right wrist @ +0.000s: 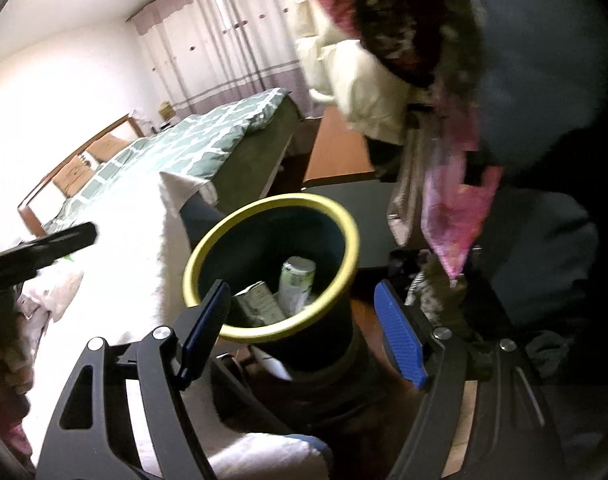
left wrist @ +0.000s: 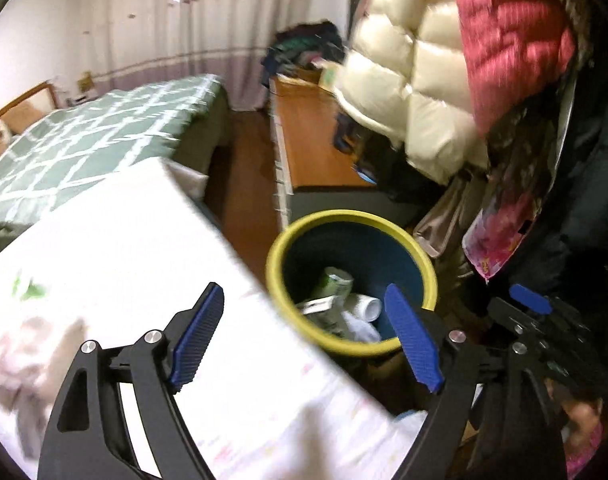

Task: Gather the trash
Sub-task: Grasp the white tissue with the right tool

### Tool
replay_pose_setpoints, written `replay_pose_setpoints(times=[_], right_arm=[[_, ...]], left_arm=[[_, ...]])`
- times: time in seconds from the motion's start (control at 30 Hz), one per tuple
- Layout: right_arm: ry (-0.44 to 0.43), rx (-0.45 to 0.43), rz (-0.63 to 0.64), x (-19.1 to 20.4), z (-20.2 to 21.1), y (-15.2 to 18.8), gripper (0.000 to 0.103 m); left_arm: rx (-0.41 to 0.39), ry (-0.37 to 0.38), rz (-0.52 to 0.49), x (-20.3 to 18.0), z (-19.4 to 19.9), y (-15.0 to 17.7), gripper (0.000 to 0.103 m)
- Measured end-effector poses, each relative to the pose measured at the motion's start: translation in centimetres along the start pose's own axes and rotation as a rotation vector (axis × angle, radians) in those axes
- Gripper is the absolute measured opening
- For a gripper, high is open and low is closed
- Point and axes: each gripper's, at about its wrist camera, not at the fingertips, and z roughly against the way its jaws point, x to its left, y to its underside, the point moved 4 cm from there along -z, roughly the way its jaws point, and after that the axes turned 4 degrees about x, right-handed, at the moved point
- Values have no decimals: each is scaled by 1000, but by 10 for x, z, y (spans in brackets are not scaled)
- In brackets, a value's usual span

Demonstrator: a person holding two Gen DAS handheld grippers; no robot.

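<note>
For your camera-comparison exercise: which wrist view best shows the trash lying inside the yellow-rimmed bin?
The left wrist view: it looks deeper into the bin, showing a green can, a carton and white paper. The right wrist view shows only the can and carton; the near rim hides the rest.

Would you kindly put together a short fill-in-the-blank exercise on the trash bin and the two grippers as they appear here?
1. The rim of the trash bin is coloured ____.
2. Between the fingers of the left gripper there is ____.
3. The jaws of the right gripper stand ____.
4. The bed behind the bin wears a cover that is white and ____.

Missing words: yellow; nothing; open; green
</note>
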Motion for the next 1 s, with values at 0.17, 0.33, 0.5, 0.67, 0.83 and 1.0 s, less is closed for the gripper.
replay_pose_setpoints(times=[0.17,0.33,0.5,0.67,0.83,1.0], right_arm=[[-62,42,68,40,-10,5,71],[-149,81,161,99,-20,8,71],[-254,122,277,171,-29,14,71],[-337,167,362,238,-41,18,71],[-407,209,422,298,-55,23,71],[-427,252,440,345,-88,16,71]], left_arm=[[-68,-90,125,57,73,41,86],[-119,-251,239,114,137,89,90],[-154,-351,377,168,184,140,91],[-172,-376,451,199,205,172,91],[-175,-379,477,212,208,190,91],[-175,-397,484,216,206,199,91]])
